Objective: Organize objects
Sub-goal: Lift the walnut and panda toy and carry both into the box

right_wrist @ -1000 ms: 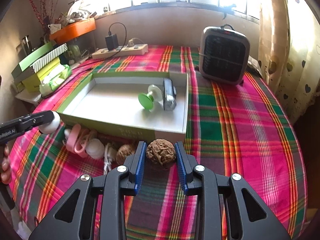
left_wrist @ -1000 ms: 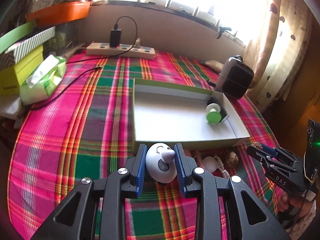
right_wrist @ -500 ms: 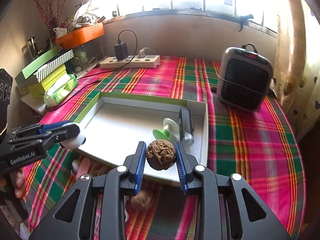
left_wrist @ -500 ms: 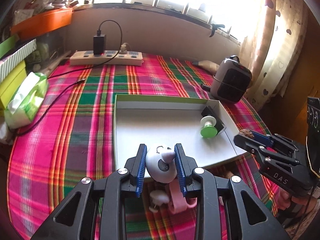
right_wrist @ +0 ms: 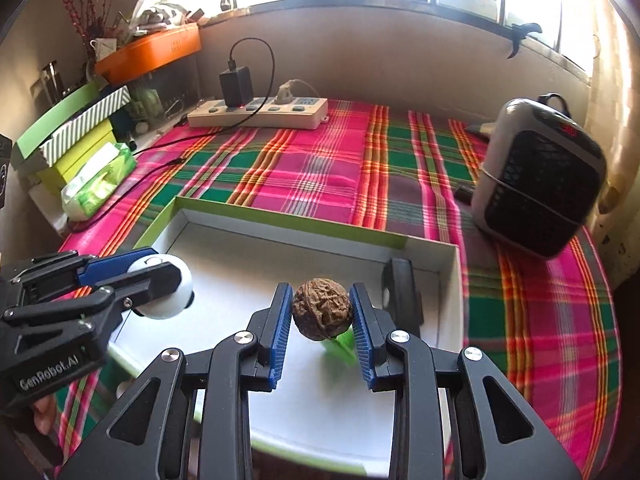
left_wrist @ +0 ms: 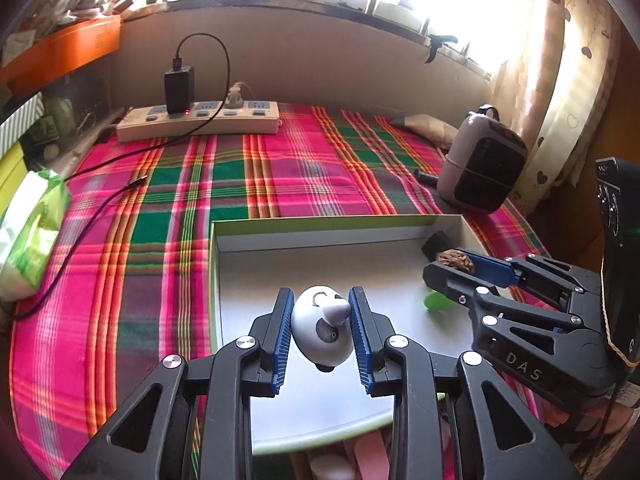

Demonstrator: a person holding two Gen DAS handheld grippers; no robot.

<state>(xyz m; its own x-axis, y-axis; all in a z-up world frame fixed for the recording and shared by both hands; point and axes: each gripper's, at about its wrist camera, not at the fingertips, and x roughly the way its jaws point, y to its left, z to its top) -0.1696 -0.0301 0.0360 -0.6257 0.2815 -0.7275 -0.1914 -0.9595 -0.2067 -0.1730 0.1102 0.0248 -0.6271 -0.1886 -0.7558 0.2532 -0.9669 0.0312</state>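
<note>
Both hand-held grippers hung over the white box [right_wrist: 456, 276]: the left hand-held gripper [left_wrist: 322, 326] clamped a white toy [left_wrist: 320, 330], the right hand-held gripper [right_wrist: 322, 312] a walnut [right_wrist: 322, 308]. Carrying seemed finished; next, lower each and let go inside.

Two grippers [left_wrist: 321, 325] [right_wrist: 320, 318], one walnut [right_wrist: 322, 308], one white round toy [left_wrist: 320, 330], one shallow box [right_wrist: 280, 218], one power strip [right_wrist: 258, 114], one heater [right_wrist: 538, 178], one tissue pack [right_wrist: 98, 180].
</note>
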